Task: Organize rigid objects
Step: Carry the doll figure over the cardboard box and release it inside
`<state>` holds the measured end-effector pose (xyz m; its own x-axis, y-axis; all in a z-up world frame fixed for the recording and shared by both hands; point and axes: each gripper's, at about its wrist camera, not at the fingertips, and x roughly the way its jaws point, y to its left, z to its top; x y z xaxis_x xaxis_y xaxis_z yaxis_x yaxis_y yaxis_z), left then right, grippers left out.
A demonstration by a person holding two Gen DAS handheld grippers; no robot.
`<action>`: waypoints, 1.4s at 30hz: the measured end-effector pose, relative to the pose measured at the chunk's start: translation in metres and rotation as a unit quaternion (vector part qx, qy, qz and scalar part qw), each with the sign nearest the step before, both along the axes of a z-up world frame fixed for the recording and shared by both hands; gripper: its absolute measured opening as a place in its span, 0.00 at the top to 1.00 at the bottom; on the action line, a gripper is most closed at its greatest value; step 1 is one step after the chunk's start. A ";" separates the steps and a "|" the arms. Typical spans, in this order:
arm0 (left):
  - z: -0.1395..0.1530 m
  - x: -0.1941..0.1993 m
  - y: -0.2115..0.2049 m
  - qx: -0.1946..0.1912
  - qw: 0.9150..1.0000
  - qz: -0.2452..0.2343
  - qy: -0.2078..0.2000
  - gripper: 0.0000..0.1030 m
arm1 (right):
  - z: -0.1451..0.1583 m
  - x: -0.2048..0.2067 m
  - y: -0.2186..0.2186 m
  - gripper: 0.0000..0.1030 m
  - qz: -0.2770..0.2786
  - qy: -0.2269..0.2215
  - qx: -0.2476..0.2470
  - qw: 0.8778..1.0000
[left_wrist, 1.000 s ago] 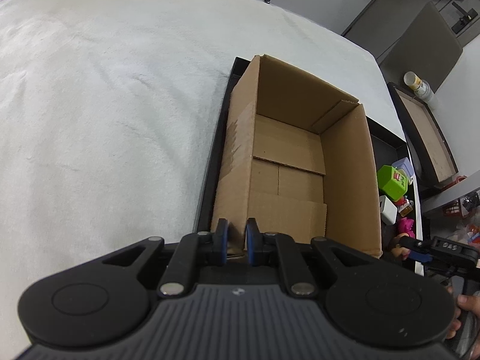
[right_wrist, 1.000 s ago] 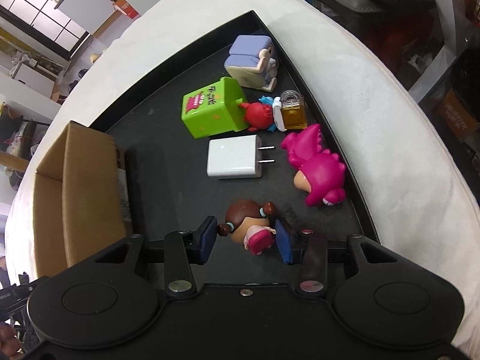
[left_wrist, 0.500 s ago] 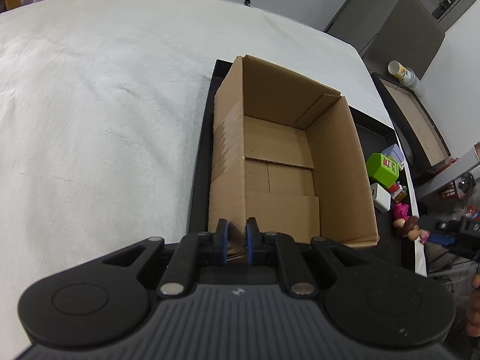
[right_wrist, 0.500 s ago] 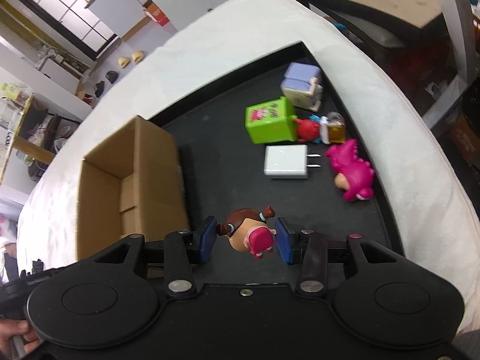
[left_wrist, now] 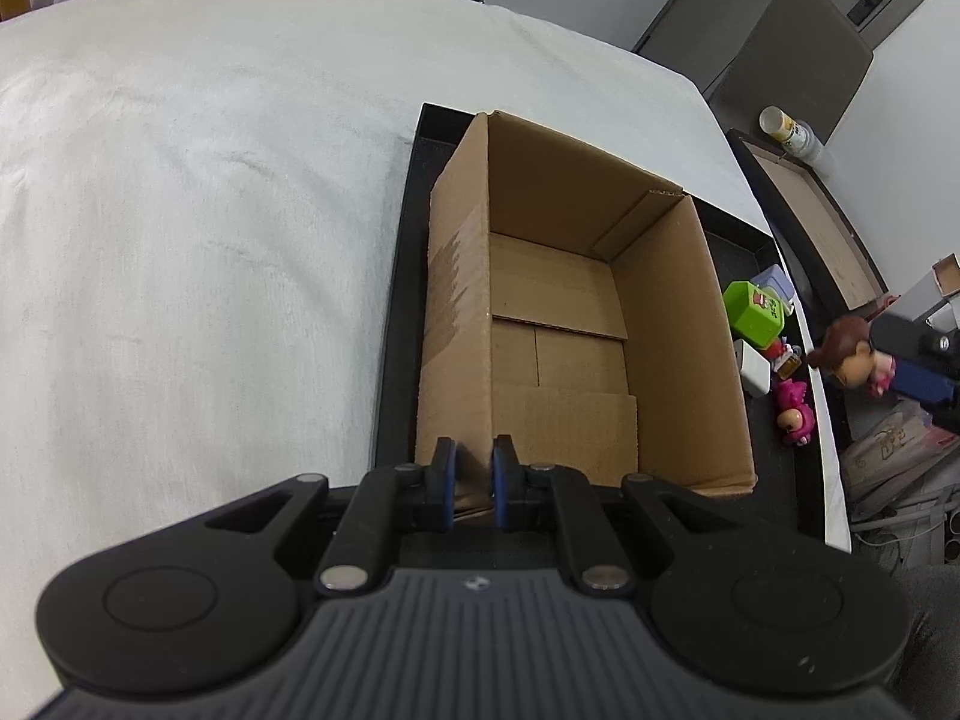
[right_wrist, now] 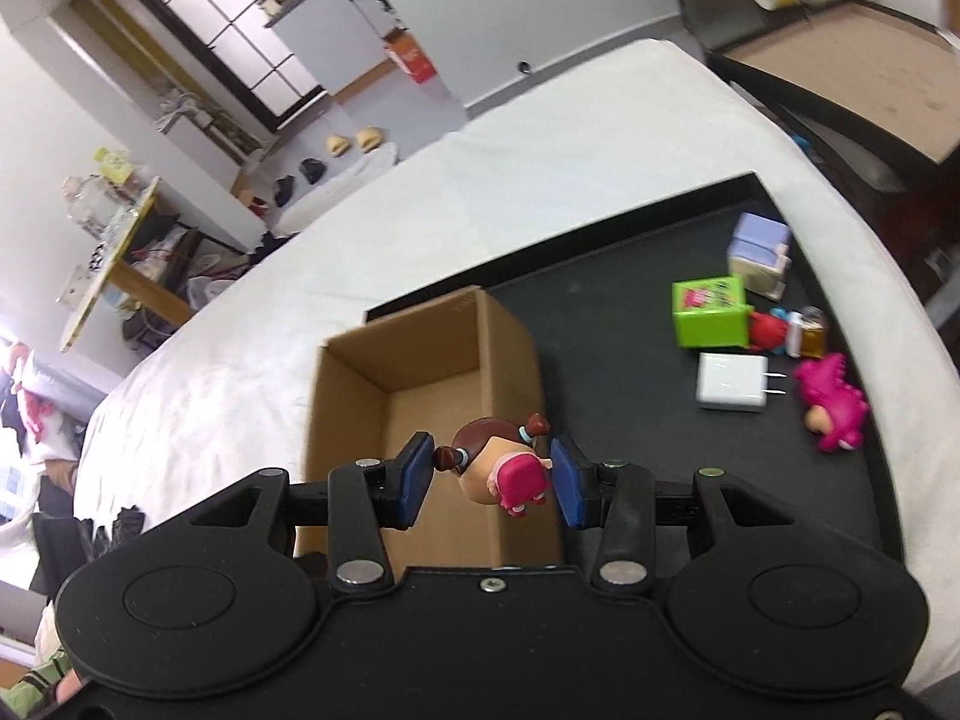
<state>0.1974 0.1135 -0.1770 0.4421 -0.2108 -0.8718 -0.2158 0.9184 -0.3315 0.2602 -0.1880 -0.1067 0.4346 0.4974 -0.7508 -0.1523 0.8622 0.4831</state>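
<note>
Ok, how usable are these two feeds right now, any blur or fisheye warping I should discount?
Left wrist view: sharp on the cardboard box, though the doll at the right edge is motion-smeared and the table edge bows from the fisheye. Right wrist view: the doll and black tray read fairly clearly, the toys slightly soft, the far room curved and bright at the window.

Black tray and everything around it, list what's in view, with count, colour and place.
Black tray: one, on the white bedding.
Cardboard box: one, brown, open, empty, on the tray's left part.
Cube toy: one, green, right part of the tray.
Charger: one, white, near the cube.
Dinosaur figure: one, pink, lying near the tray's right edge.
Block toy: one, lavender and cream, far right corner.
Red figure and small bottle: one each, beside the cube.
Doll: one, brown hair, pink dress, in the right gripper.
Left gripper: shut on the box's near wall.
Right gripper: shut on the doll.
</note>
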 end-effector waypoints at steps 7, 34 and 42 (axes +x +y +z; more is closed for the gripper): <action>-0.004 -0.007 -0.005 -0.011 1.000 0.002 0.004 0.89 | -0.002 0.004 0.027 0.59 0.018 -0.001 -0.001 1.000; -0.008 0.004 0.009 -0.052 0.997 0.048 0.038 0.89 | -0.031 0.039 0.117 0.59 0.062 0.007 -0.034 0.997; -0.008 0.007 0.009 -0.052 0.996 0.054 0.042 0.89 | -0.024 0.055 0.126 0.59 0.061 -0.007 -0.041 0.997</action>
<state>0.2039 0.1220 -0.1853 0.3929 -0.2568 -0.8830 -0.3432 0.8499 -0.3999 0.3151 -0.0624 -0.1306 0.3852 0.4848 -0.7852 -0.2650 0.8732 0.4091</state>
